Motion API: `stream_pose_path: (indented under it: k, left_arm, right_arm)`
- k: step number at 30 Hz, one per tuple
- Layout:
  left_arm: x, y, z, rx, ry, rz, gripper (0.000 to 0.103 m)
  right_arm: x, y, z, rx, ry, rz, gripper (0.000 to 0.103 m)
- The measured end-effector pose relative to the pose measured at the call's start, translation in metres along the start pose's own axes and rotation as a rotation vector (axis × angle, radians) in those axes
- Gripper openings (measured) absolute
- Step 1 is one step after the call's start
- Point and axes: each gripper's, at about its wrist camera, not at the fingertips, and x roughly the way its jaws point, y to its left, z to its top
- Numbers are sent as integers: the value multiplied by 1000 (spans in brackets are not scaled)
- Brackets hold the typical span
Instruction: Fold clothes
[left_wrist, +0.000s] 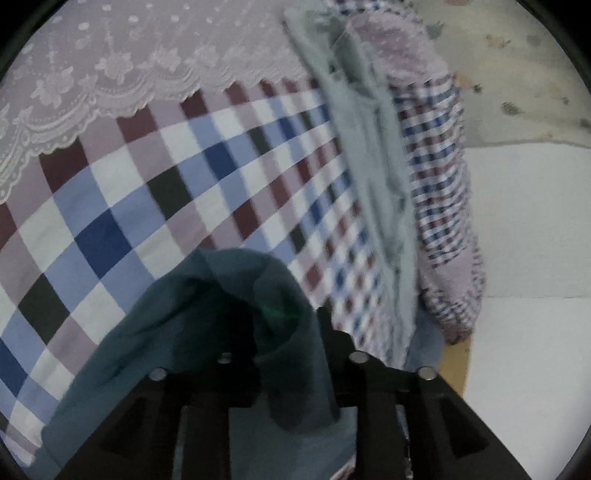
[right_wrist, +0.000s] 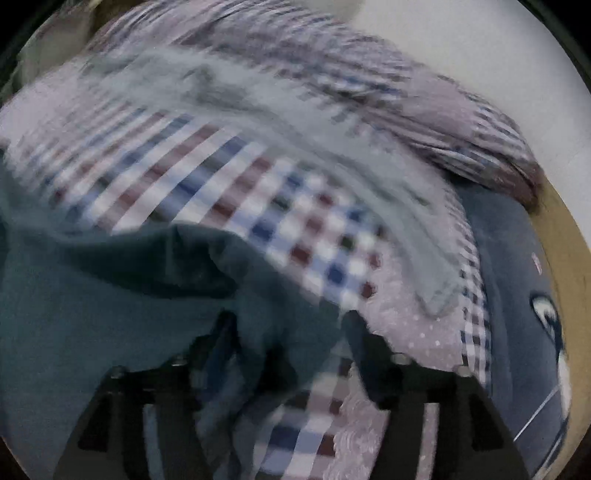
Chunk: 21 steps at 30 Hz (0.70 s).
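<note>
**Teal garment held in both grippers over checked cloth**

Teal garment (left_wrist: 207, 306) hangs bunched between two hand-held grippers above a checked cloth (left_wrist: 155, 184) with a lace border (left_wrist: 110, 70) that covers the surface below. The left gripper (left_wrist: 286, 354) has its fingers closed on a rolled fold of the teal fabric, which drapes away to the lower left. In the right wrist view the right gripper (right_wrist: 291, 336) has teal fabric (right_wrist: 110, 288) gathered between its fingers, but blur keeps the pictures from showing whether they are pinching it or merely surrounding it.

A pale grey-green garment (left_wrist: 369, 158) lies in a long strip across the far side of the checked cloth, near a rumpled heap of small-check fabric (left_wrist: 439, 177) at the edge. A dark blue garment (right_wrist: 517, 280) with a printed figure lies beside the lace, at the right of the right wrist view. Both views are smeared, which suggests the grippers are moving.

Judged from this, the teal garment is being carried or spread for a fold. Doing that well calls for holding matching corners or one hem, pulling the fabric taut between the two grippers so the bunched roll opens, and laying it flat on a bare stretch of the checked cloth, well clear of the pale garment, before any crease is made.
</note>
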Motion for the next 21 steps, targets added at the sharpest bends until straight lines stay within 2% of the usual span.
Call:
stream_pose_path:
  k: [2, 3, 6, 9, 11, 14, 16, 21]
  left_arm:
    - [-5, -2, -1, 6, -28, -31, 38]
    - [-13, -4, -3, 28, -68, -41, 48]
    - [-47, -11, -9, 118, -221, -53, 68]
    - [-79, -12, -7, 202, -326, -49, 73]
    - [-101, -9, -11, 275, -385, -24, 75]
    - [-126, 5, -28, 390, -418, 20, 76]
    - [-132, 13, -37, 446, -401, 48, 77]
    - [-132, 47, -67, 495, -325, 99, 77]
  right_arm:
    - [-6, -16, 1, 113, -48, -49, 70]
    - [-9, -21, -1, 147, -65, -60, 70]
    - [-24, -18, -10, 179, -101, -54, 70]
    - [-46, -5, -23, 189, -137, -25, 71]
    - [-64, 8, -36, 221, -169, 33, 71]
    - [-92, 35, -56, 277, -214, 137, 73]
    - [-111, 55, -69, 314, -243, 202, 75]
    - [-142, 115, -96, 389, -278, 355, 77]
